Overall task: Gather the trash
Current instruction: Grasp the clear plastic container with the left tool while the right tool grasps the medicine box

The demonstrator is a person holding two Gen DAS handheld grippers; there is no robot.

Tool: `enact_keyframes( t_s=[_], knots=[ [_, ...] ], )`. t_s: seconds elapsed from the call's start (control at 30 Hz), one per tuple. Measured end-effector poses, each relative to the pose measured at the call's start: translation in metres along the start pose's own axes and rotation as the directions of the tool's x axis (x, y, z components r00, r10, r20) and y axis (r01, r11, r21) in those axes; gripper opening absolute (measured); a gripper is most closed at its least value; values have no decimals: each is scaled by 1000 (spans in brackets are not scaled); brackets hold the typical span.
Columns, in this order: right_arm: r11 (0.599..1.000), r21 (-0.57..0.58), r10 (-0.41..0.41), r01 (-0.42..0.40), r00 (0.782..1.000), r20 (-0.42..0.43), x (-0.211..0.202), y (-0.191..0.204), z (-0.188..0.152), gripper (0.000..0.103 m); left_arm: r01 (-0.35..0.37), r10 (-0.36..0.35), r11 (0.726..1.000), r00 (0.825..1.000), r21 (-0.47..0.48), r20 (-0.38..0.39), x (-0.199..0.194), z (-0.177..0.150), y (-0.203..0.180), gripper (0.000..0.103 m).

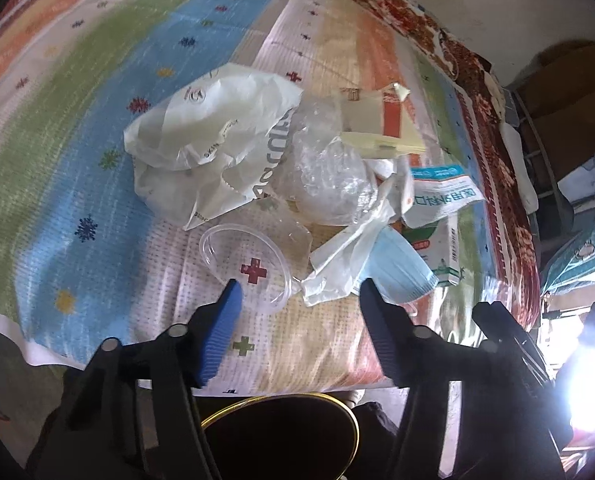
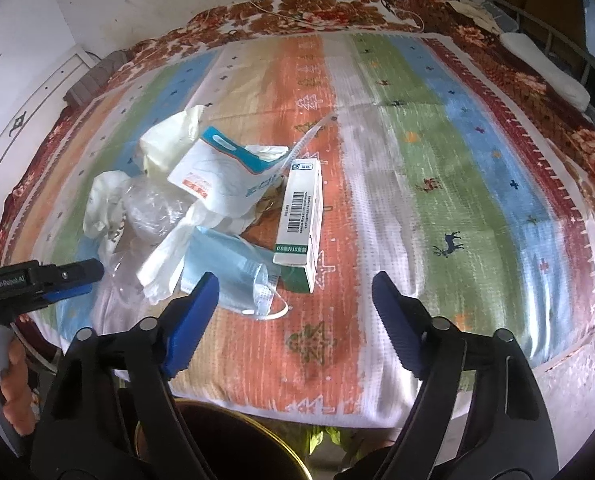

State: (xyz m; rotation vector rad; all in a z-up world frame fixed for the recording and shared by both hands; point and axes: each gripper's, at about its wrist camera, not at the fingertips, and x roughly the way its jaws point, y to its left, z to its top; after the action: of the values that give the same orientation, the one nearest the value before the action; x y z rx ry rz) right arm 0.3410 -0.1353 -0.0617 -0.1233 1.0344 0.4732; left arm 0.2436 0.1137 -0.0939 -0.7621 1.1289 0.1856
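A pile of trash lies on the striped bed cover [image 1: 97, 128]: a crumpled white paper bag [image 1: 201, 136], clear plastic wrap [image 1: 329, 176], a clear plastic lid [image 1: 245, 264], a blue face mask [image 1: 401, 268], a mask packet [image 1: 441, 196] and a green-white medicine box [image 2: 301, 216]. My left gripper [image 1: 297, 288] is open and empty, just short of the lid and mask. My right gripper [image 2: 295, 280] is open and empty, near the mask [image 2: 233, 272] and box. The left gripper [image 2: 73, 276] shows in the right wrist view.
A dark bin with a gold rim [image 1: 281, 436] stands below the bed's near edge; it also shows in the right wrist view [image 2: 233, 444]. A floral blanket [image 2: 305, 12] borders the cover by the wall. Furniture and clutter [image 1: 569, 184] stand at the right.
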Motion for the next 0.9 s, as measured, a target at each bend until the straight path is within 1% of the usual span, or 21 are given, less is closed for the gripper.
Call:
enact_keyframes(
  t_s=[0.07, 0.13, 0.2, 0.23, 0.3, 0.4, 0.5, 0.63, 0.7, 0.8, 0.83, 0.87, 0.9],
  knots=[
    [1000, 4, 0, 0, 1000, 0, 4, -1, 3, 71, -9, 9, 1000, 1000, -17, -4, 4, 1, 3, 52],
    [1000, 4, -1, 1, 1000, -2, 9, -1, 6, 69, -10, 10, 999, 1000, -33, -7, 6, 3, 5, 49],
    [1000, 3, -3, 3, 1000, -10, 14, -1, 9, 64, -23, 22, 999, 1000, -43, -3, 8, 4, 6, 40],
    [1000, 3, -2, 3, 1000, -14, 17, -1, 10, 63, -29, 28, 999, 1000, -44, -6, 10, 5, 6, 35],
    [1000, 6, 0, 0, 1000, -18, 22, -1, 13, 63, -36, 36, 998, 999, -48, -10, 13, 6, 6, 35],
    [1000, 9, -2, 3, 1000, -27, 30, -1, 18, 58, -37, 37, 998, 999, -53, -9, 14, 8, 7, 35],
    [1000, 7, -9, 9, 999, -39, 37, -2, 20, 55, -44, 43, 998, 999, -53, -7, 15, 10, 7, 32],
    [1000, -7, -7, 6, 999, -53, 45, -1, 24, 53, -43, 43, 998, 999, -47, -17, 19, 13, 6, 27],
    [1000, -20, -6, 5, 998, -59, 48, 1, 27, 50, -38, 37, 999, 999, -39, -27, 21, 13, 4, 24],
    [1000, -14, 7, -9, 997, -79, 52, 1, 27, 46, -52, 51, 998, 998, -24, -41, 23, 12, 2, 14],
    [1000, -13, 7, -8, 996, -85, 54, 2, 27, 46, -55, 54, 998, 998, -21, -42, 24, 11, 2, 7],
    [1000, -16, 5, -6, 996, -87, 55, 2, 26, 45, -65, 65, 998, 997, -18, -38, 24, 11, 2, 3],
    [1000, -26, -1, -2, 996, -90, 56, 4, 26, 43, -77, 77, 997, 997, -15, -29, 23, 11, 2, 3]
  ],
)
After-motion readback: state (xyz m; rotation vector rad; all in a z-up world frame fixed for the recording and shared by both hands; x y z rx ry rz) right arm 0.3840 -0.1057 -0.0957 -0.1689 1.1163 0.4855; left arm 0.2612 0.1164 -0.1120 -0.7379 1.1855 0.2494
